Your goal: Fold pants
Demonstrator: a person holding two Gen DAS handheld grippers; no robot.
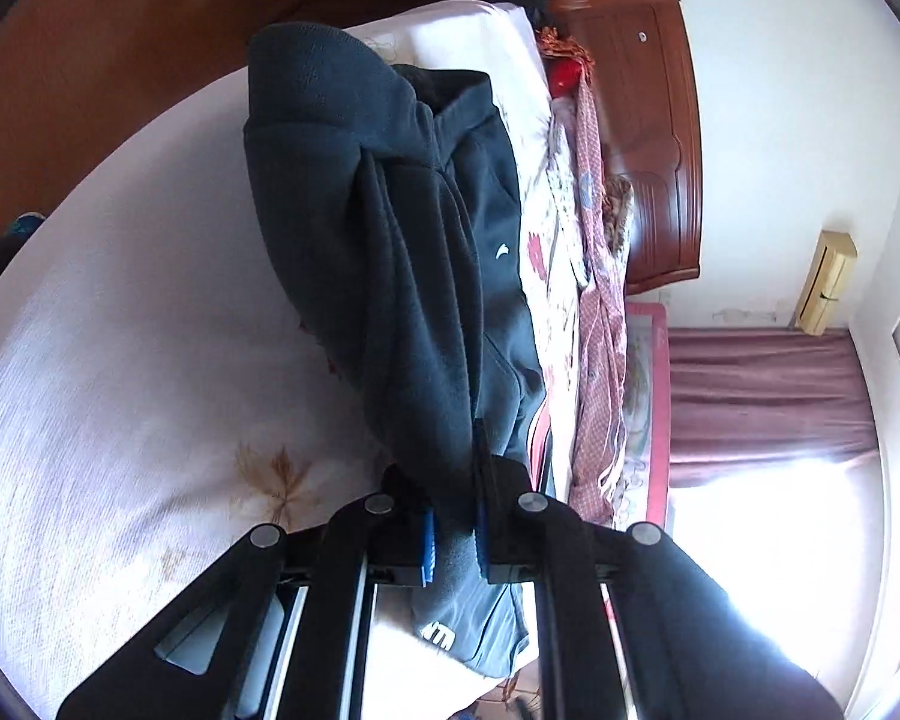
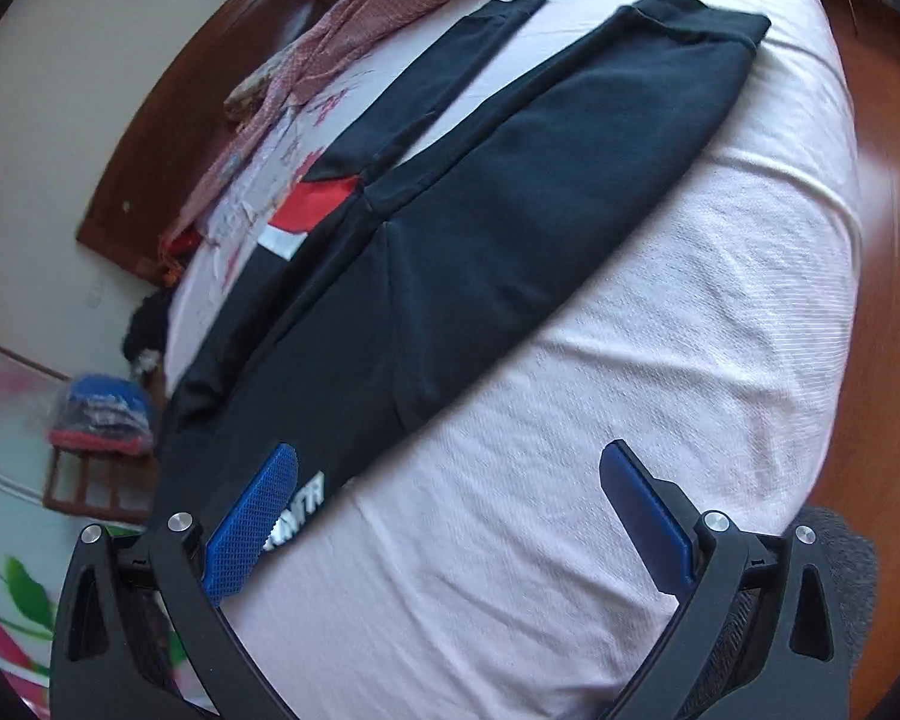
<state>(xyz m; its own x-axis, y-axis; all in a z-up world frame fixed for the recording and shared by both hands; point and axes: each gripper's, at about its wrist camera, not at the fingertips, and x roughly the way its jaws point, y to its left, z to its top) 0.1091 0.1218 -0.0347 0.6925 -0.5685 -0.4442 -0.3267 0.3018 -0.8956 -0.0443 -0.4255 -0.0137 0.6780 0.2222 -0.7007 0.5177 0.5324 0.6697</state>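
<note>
1. The dark pants (image 2: 510, 192) lie on the pale pink bed (image 2: 630, 420), running from the lower left of the right wrist view up toward the upper right, where one leg ends in a cuff.
2. The two legs are spread apart in that view; a second, narrower leg reaches toward the top centre, with bare sheet between them. Judging by this, the legs are not yet laid one over the other.
3. The left gripper (image 1: 455, 534) has its blue fingers (image 1: 427, 546) pinched tight on a bunch of the dark fabric, low in the centre of the left wrist view. The cloth rises from the bed to the grip in draped folds, so a part of the garment is lifted.
4. Which part is held I cannot say for sure; a waistband-like edge shows near the upper centre of that view.
5. The right gripper (image 2: 450, 528) stands wide open and holds nothing. Its left finger (image 2: 252, 528) is over the printed edge of the pants; the other is over bare sheet.
6. My reading: the fold has barely begun. One grip is made, the second is still to come, and every fold remains to do.
7. Other clothes and a patterned cloth (image 2: 354, 24) lie at the far side of the bed, apart from the pants.
</note>
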